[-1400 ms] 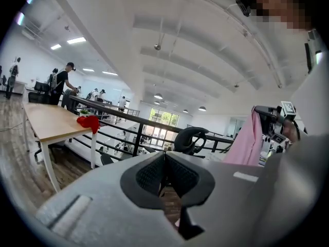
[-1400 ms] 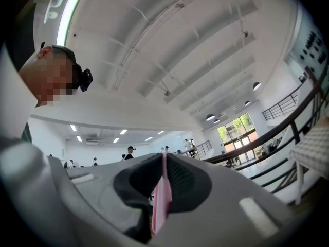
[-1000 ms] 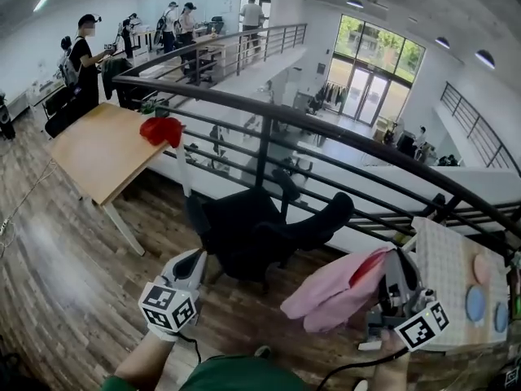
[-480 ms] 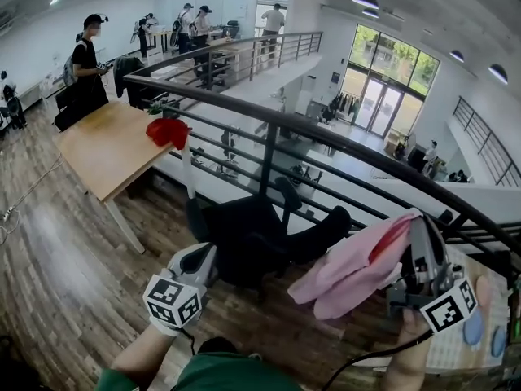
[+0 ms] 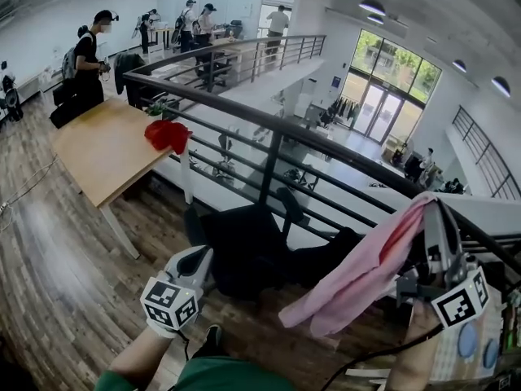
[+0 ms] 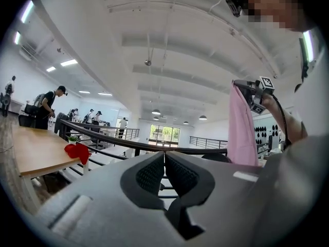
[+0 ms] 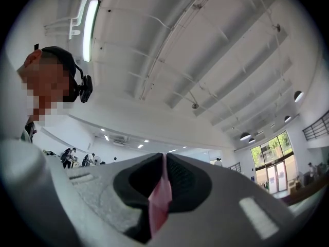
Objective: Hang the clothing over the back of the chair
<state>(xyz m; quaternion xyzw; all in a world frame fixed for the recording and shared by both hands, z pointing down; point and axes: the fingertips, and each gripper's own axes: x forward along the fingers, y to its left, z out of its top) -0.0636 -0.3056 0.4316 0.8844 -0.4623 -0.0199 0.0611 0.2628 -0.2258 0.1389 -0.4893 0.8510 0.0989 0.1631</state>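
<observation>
R gripper (image 5: 430, 212) is up at the right of head view, tilted upward, marker cube (image 5: 461, 301) at its base. Its jaws are pinched together on an edge of the pink clothing (image 5: 358, 277); R gripper view shows a thin pink strip (image 7: 160, 199) clamped between the pads. The cloth hangs from the jaws and trails down-left in the air, with a red inner side showing near the top. Its lower end shows in front of the right part of the black chair (image 5: 244, 243); contact can't be told, and it's not draped over the chair. L gripper (image 5: 198, 256) is low at centre-left, pointing about level toward the chair and just short of it. Its jaws are together w/ nothing between them, and L gripper view shows the pads meeting. The chair stands on the wood floor (image 5: 49, 283) on the near side of the dark railing (image 5: 277, 125). A wooden table (image 5: 94, 153) is at left, w/ a red item (image 5: 167, 133) at the corner nearest the railing. Several ppl stand in the bkgd, top left.
</observation>
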